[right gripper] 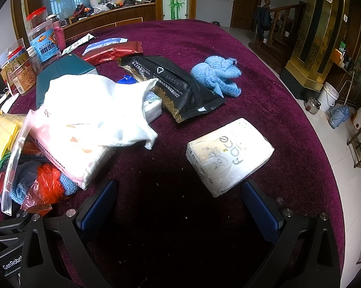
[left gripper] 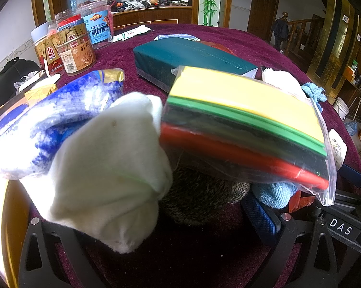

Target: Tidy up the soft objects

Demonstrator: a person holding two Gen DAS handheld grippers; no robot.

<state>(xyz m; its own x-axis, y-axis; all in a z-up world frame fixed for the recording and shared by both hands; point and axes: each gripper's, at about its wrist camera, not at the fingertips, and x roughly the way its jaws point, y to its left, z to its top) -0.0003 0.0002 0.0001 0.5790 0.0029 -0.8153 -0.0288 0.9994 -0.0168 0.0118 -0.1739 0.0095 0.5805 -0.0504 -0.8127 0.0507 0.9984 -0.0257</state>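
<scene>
In the left wrist view a white cloth hangs close over the left finger; the right finger is blue and bare, so the jaws stand wide apart. Beside the cloth lie a blue-and-white packet, a clear bag of coloured foam sheets and a grey knitted piece. In the right wrist view my right gripper is open and empty, low over the maroon table. A white tissue pack lies just ahead of its right finger. A white cloth tops a pile at left. A blue knitted cloth lies farther back.
A teal box, a black wet-wipe pack, a red packet and a pink tissue pack lie on the table. Jars and tins stand at the back left. The table's edge curves at the right, above the tiled floor.
</scene>
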